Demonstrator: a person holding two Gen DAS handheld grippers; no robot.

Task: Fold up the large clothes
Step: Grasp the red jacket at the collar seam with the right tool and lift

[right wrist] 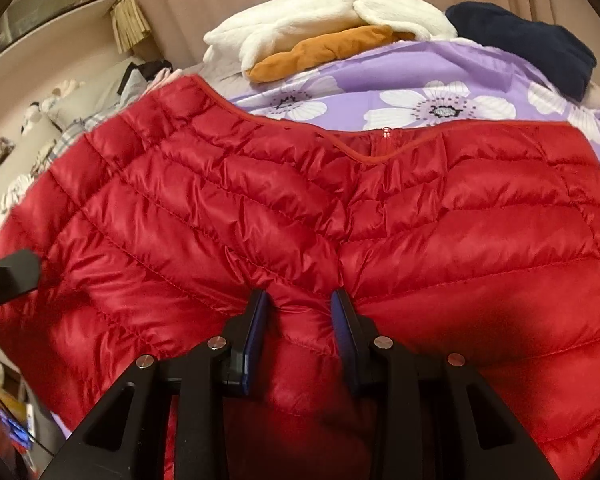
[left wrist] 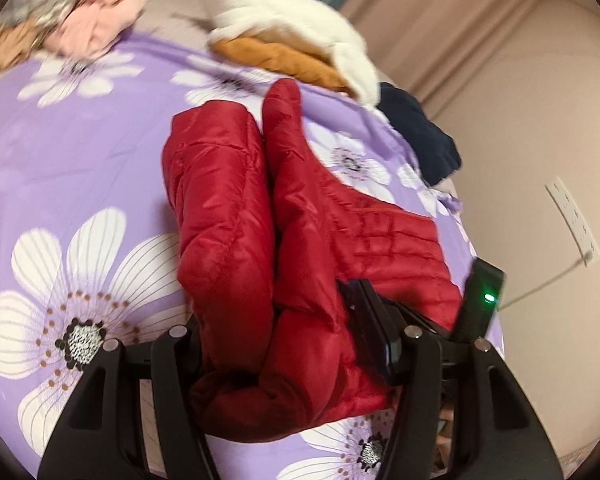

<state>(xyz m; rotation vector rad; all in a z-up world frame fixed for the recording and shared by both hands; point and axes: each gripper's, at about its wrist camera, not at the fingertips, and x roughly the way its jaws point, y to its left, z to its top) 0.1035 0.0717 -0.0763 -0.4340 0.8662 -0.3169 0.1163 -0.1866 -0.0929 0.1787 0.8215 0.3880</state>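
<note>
a pink garment (left wrist: 100, 20) is seen at the far left of the bed (left wrist: 72, 152), which is covered by a purple flowered sheet. the red jacket (left wrist: 252, 216) is laid across the middle of the bed, with its two sleeves placed side by side along the body. a bunched fold of the red jacket is clamped between the pads of the left hand-held gripper (left wrist: 284, 352), the near end being raised off the sheet. in the right wrist view, a quilted ridge of the red jacket is pinched by the right hand-held gripper (right wrist: 300, 312), its two blue pads (right wrist: 256, 320) being pressed into the fabric. the zip end (right wrist: 386, 134) is seen at the far edge of the jacket. beyond it, a white fleece (right wrist: 324, 12) is stacked on an orange garment (right wrist: 324, 50), and a dark blue garment (right wrist: 532, 44) is placed at the far right edge of the bed.
</note>
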